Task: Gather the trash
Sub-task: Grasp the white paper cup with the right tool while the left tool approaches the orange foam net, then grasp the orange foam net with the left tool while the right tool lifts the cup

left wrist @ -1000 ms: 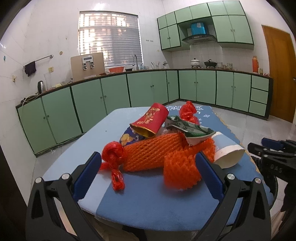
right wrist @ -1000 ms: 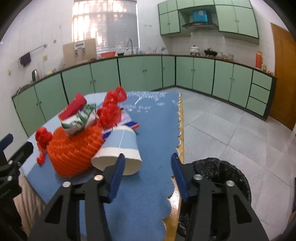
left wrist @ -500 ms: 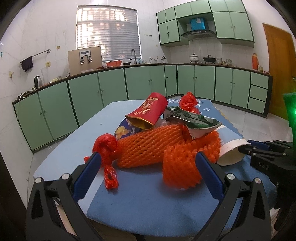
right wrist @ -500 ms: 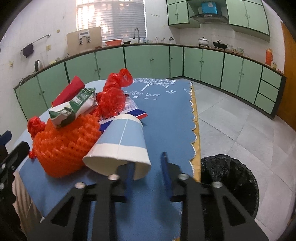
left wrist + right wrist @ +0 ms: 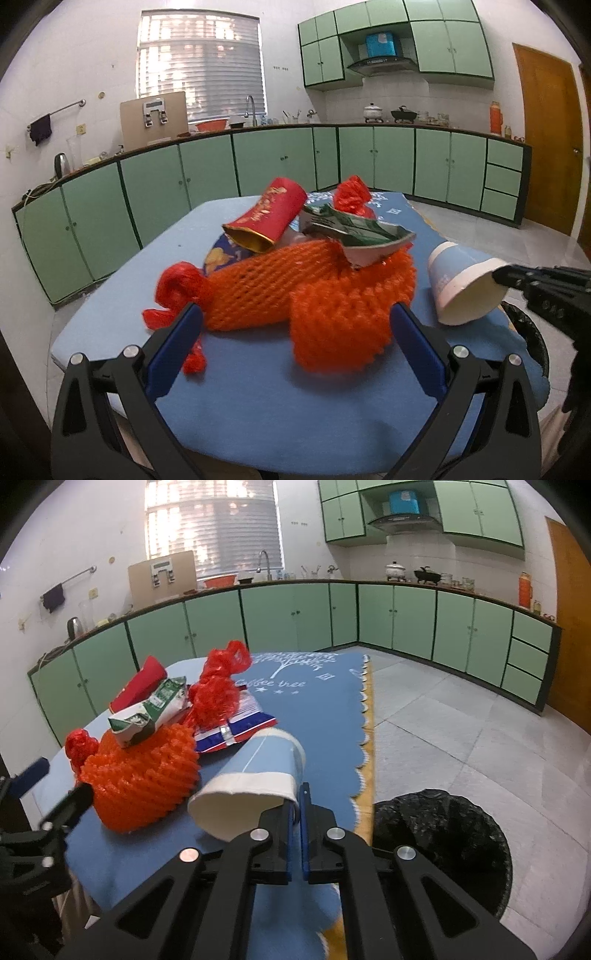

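Observation:
A pile of trash lies on the blue table: orange foam netting, a red tube, a crushed green-white carton, red plastic bags and a blue-red wrapper. My right gripper is shut on the rim of a blue-white paper cup, lifted off the table. My left gripper is open, its fingers either side of the orange netting, just in front of it.
A black-lined trash bin stands on the tiled floor right of the table; its rim shows in the left wrist view. Green kitchen cabinets run along the walls. A wooden door is at far right.
My right gripper closed on the paper cup's rim and lifted and tilted the cup. My left gripper stayed open in front of the netting, moving slightly closer.

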A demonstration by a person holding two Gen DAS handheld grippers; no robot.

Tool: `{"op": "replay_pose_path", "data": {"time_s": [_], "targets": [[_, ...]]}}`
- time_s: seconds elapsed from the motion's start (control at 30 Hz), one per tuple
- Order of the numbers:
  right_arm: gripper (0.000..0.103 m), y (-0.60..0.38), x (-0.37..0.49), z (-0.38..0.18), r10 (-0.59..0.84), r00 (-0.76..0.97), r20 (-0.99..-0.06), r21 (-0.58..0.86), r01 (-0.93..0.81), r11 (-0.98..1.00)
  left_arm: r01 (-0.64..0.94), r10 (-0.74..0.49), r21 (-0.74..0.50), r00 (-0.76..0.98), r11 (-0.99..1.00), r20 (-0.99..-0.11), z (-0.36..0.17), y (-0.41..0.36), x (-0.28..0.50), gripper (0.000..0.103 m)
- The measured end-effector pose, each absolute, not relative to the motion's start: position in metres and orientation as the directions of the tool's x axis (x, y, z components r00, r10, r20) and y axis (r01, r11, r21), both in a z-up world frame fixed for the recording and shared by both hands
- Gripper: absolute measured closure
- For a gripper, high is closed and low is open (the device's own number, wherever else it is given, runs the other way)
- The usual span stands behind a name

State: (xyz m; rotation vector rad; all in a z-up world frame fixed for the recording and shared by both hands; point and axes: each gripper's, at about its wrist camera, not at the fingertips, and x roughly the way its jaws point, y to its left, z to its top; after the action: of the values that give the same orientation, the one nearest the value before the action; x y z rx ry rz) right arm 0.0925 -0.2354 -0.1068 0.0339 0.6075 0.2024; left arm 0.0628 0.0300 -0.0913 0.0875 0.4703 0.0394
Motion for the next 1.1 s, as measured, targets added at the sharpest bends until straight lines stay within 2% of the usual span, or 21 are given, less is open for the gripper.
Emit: {"op": "replay_pose_path", "data": {"time_s": [0.07, 0.13, 0.17, 0.27, 0.33, 0.37, 0.43, 0.73, 1.1], "targets": [[0.100, -0.241, 0.089, -0.105, 0.194, 0.806, -0.559, 0.093, -0.171, 0.981, -0.002, 0.046, 0.095, 0.885, 0.995, -0.464, -0.094, 0.025, 0.067, 0.012], [0.100, -0.246, 0.085, -0.104, 0.188, 0.810, -0.556, 0.095, -0.163, 0.982, 0.014, 0.036, 0.101, 0.878, 0.995, -0.477, -0.099, 0.019, 0.071, 0.024], [0.100, -0.248, 0.085, -0.104, 0.185, 0.811, -0.555, 0.094, -0.160, 0.983, 0.023, 0.031, 0.104, 0.874, 0.994, -0.485, -0.102, 0.016, 0.073, 0.026], [0.100, -0.253, 0.082, -0.104, 0.180, 0.812, -0.555, 0.096, -0.152, 0.984, 0.038, 0.021, 0.112, 0.873, 0.993, -0.487, -0.105, 0.008, 0.076, 0.040], [0.100, -0.256, 0.081, -0.103, 0.177, 0.814, -0.553, 0.099, -0.147, 0.984, 0.056, 0.008, 0.117, 0.875, 0.992, -0.483, -0.106, 0.003, 0.077, 0.057], [0.100, -0.258, 0.080, -0.103, 0.175, 0.815, -0.552, 0.101, -0.143, 0.985, 0.069, -0.006, 0.114, 0.877, 0.991, -0.481, -0.106, 0.001, 0.076, 0.061], [0.100, -0.263, 0.078, -0.101, 0.169, 0.820, -0.546, 0.107, -0.132, 0.985, 0.090, -0.028, 0.106, 0.875, 0.990, -0.484, -0.106, 0.001, 0.075, 0.076], [0.100, -0.281, 0.067, -0.096, 0.138, 0.839, -0.527, 0.111, -0.093, 0.990, 0.085, -0.054, 0.049, 0.890, 0.995, -0.452, -0.086, 0.004, 0.061, 0.081], [0.100, -0.332, 0.053, -0.087, 0.037, 0.863, -0.503, 0.114, 0.024, 0.993, 0.251, -0.228, -0.006, 0.870, 0.968, -0.438, -0.067, -0.035, 0.034, 0.082]]}}
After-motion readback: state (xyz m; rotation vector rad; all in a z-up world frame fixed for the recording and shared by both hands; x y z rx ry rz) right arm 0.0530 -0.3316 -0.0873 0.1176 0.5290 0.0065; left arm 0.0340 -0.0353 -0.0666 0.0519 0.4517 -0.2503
